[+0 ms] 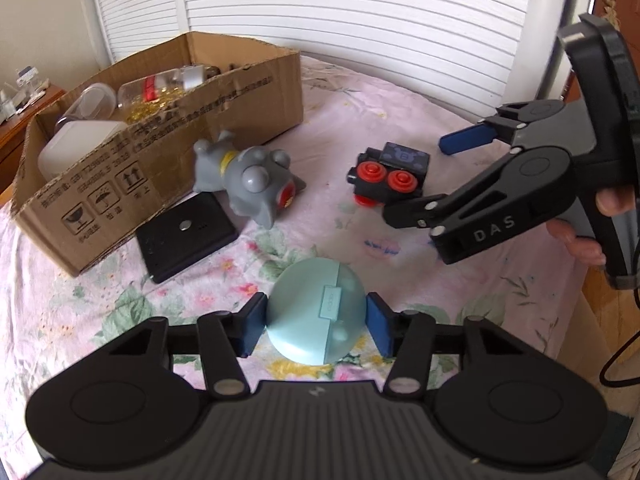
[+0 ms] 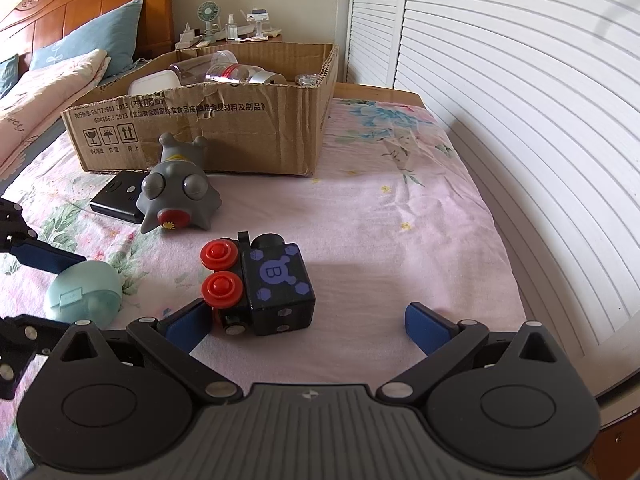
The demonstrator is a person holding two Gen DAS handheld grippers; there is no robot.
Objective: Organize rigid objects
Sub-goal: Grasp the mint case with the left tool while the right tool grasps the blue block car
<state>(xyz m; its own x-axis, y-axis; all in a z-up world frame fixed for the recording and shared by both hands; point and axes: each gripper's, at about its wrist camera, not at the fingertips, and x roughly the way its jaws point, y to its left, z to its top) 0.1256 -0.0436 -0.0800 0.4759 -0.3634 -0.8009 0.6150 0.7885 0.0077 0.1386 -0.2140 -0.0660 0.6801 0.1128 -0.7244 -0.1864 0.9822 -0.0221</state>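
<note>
My left gripper (image 1: 316,322) has its blue pads on both sides of a pale teal egg-shaped case (image 1: 316,316) that lies on the floral bedsheet; the case also shows in the right wrist view (image 2: 82,296). My right gripper (image 2: 308,322) is open around a black toy block with red wheels (image 2: 260,284), its left pad touching the wheels. The toy also shows in the left wrist view (image 1: 390,176), with the right gripper (image 1: 444,184) reaching over it. A grey cartoon figure (image 1: 250,180) and a black flat device (image 1: 186,236) lie in front of a cardboard box (image 1: 160,164).
The box (image 2: 208,132) holds plastic jars and a white container. White louvred doors (image 2: 520,120) run along the bed's right side. Pillows and a wooden headboard (image 2: 80,12) lie at the far left. A nightstand (image 2: 240,36) with small items stands behind the box.
</note>
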